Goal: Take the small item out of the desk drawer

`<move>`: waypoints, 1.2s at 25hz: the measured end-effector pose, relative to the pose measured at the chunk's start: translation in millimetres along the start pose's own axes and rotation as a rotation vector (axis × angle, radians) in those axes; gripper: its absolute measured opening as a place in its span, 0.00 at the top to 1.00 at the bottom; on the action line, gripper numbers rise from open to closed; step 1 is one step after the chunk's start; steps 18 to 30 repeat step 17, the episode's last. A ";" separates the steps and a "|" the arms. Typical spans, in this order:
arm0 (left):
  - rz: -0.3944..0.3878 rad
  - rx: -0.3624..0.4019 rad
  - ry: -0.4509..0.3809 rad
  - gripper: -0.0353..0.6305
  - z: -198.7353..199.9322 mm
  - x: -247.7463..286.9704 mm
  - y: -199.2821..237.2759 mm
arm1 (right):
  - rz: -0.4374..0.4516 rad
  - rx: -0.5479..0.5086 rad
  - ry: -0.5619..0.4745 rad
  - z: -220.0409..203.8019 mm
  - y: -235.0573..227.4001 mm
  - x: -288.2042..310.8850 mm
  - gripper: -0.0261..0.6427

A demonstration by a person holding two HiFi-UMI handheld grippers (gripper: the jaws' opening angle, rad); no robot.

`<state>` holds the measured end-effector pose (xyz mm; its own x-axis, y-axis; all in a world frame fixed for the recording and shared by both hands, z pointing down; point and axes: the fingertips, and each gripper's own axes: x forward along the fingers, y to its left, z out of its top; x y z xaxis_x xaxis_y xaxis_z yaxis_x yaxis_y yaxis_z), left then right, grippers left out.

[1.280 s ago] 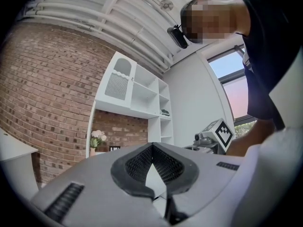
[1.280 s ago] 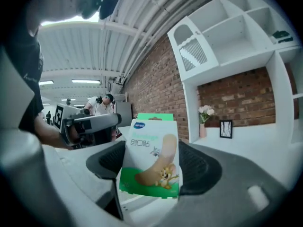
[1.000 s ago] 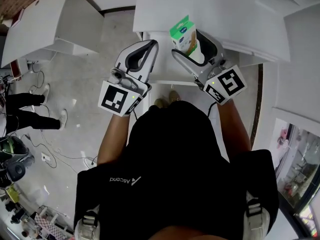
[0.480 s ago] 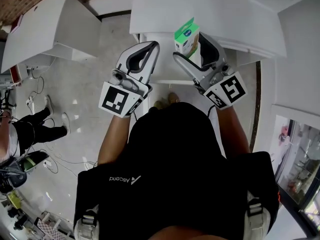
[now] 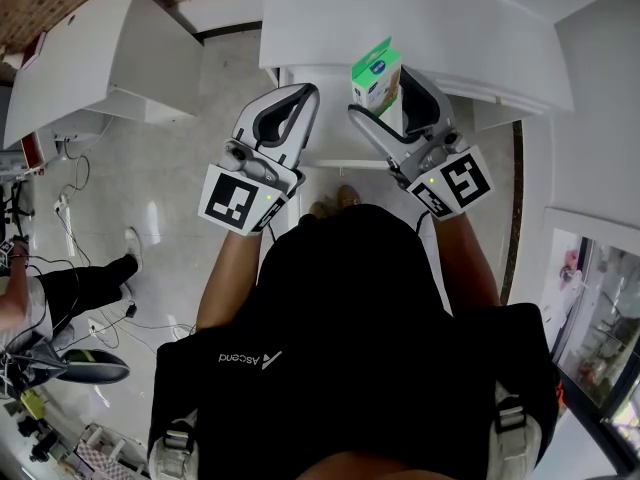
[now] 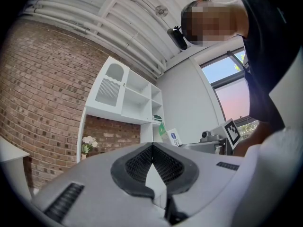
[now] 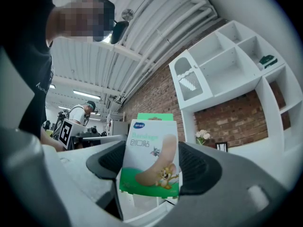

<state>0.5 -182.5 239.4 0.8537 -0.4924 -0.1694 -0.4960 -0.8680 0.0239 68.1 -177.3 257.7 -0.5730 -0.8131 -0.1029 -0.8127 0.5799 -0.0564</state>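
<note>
My right gripper [image 5: 383, 90] is shut on a small green-and-white bandage box [image 5: 376, 76], held upright above the open white drawer [image 5: 330, 133] at the desk's front. In the right gripper view the box [image 7: 150, 155] fills the gap between the dark pads of the right gripper [image 7: 150, 167]. My left gripper [image 5: 303, 93] hovers beside it to the left, jaws shut with nothing between them. In the left gripper view the left gripper's [image 6: 152, 146] pads meet at their tips, and the box [image 6: 173, 137] shows small beyond them.
The white desk top [image 5: 420, 18] stretches beyond the drawer. Another white table [image 5: 90, 58] stands at the left across a grey floor with cables. A person's leg [image 5: 85, 280] is at the left edge. A white shelf unit [image 7: 227, 65] hangs on a brick wall.
The right gripper and the box have shifted slightly up and right in the head view. The left gripper has stayed in place. The person at the left has walked on.
</note>
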 end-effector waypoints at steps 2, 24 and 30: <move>0.000 0.002 0.003 0.95 -0.6 0.7 -0.2 | 0.002 -0.001 0.001 -0.5 -0.4 0.1 0.44; 0.000 0.001 0.003 0.95 -0.5 1.8 1.3 | 0.002 -0.009 0.008 -2.0 -2.2 1.1 0.44; 0.000 0.001 0.003 0.95 -0.5 1.8 1.3 | 0.002 -0.009 0.008 -2.0 -2.2 1.1 0.44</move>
